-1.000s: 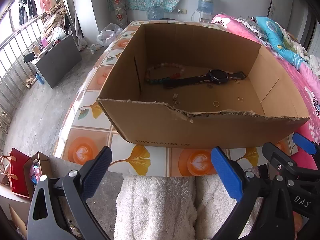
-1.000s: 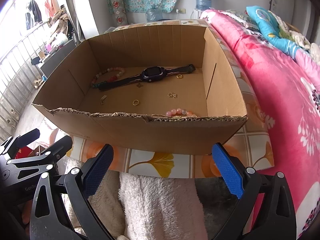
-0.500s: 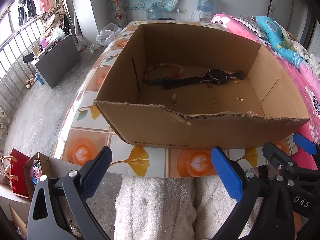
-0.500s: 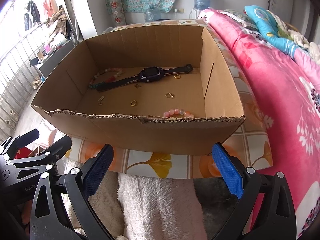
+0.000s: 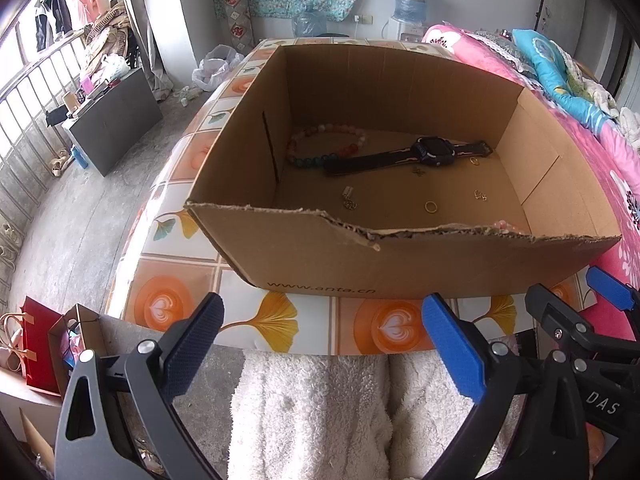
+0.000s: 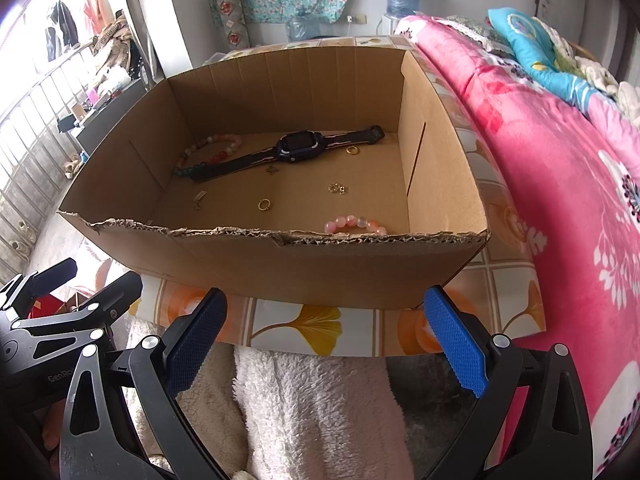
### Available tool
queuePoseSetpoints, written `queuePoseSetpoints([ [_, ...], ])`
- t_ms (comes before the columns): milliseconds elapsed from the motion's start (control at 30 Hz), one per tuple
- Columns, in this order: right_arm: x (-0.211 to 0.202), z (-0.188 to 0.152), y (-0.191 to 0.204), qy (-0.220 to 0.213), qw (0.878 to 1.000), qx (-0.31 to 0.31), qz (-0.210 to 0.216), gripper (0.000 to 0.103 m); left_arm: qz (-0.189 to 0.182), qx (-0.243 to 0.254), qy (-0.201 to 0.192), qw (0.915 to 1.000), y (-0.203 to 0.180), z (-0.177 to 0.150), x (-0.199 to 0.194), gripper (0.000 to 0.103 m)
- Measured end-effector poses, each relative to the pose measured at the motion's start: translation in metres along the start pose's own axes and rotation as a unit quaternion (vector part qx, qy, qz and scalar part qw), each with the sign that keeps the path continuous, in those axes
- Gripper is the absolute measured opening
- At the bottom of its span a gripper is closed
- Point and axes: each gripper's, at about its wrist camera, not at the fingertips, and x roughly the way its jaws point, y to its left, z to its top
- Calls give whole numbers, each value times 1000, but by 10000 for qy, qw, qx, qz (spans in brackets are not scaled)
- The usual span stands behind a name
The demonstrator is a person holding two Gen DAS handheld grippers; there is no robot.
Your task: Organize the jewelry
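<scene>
Two handheld grippers held side by side short of the near edge of the table [image 5: 168,304], both empty. Left gripper [image 5: 320,344]: jaws wide apart, blue pads over a white fleece garment [image 5: 320,412], nothing between them. Right gripper [image 6: 326,330]: jaws likewise wide apart, gripping nothing, low before the same edge.

On the table's tiled ginkgo-print cloth, an open cardboard box [image 5: 320,256] with a torn near rim, set toward the near end and reaching almost to the right edge by the pink floral bedspread [image 6: 560,168].

Inside the box, all the jewelry, loose on the floor:
- black smartwatch [image 6: 298,146], strap laid flat and slanting across the far half;
- multicoloured bead bracelet [image 5: 324,144] in the far left corner, touching the watch strap's left end;
- pink bead bracelet [image 6: 354,224] tight against the near wall toward the right, partly hidden by the torn rim, barely seen from the left wrist view;
- gold ring [image 6: 264,205] near the middle of the floor, apart from the rest;
- second small gold ring [image 6: 352,150] just beside the strap's right end;
- small gold pair, seemingly earrings [image 6: 337,188], right of centre;
- tiny gold charm [image 6: 272,169] just below the watch face;
- small metallic piece [image 6: 199,199] near the left wall, too small to identify.
</scene>
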Motion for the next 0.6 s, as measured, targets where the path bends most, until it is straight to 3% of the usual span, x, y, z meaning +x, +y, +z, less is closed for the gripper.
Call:
queuePoseSetpoints([
  [600, 13, 8, -5, 393, 9987, 290, 114, 95, 39, 76, 431, 9990, -1, 15, 11, 97],
])
